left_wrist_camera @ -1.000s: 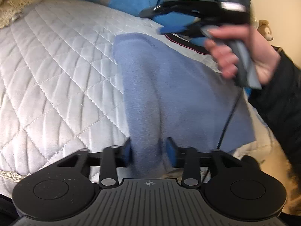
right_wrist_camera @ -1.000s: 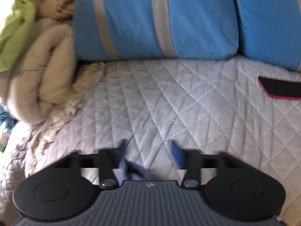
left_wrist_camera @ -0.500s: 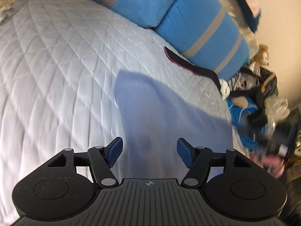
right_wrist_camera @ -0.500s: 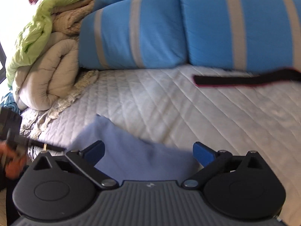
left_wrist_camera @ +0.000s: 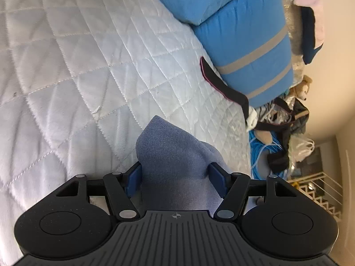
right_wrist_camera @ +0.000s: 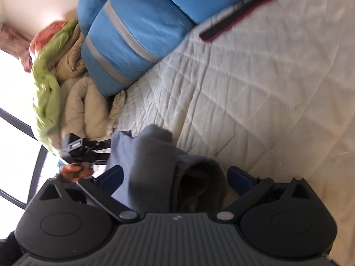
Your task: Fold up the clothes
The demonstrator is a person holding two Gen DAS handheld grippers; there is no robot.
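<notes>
Right view alone: left claw (right_wrist_camera: 104,149), hand (right_wrist_camera: 74,171).

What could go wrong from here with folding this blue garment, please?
1. The garment fills the left hand-held gripper, so closing may pinch a thick bunch and spoil the fold.
2. In the right view, the garment lies bunched between the open right hand-held gripper, near the bed edge; it could slide off.

Both grippers are angling down over the blue-grey garment (left_wrist_camera: 177,168): the left gripper (left_wrist_camera: 176,176) is straddling a raised fold with jaws partly spread, the right gripper (right_wrist_camera: 175,177) is gaping wide around its bunched edge, pads clear.
</notes>
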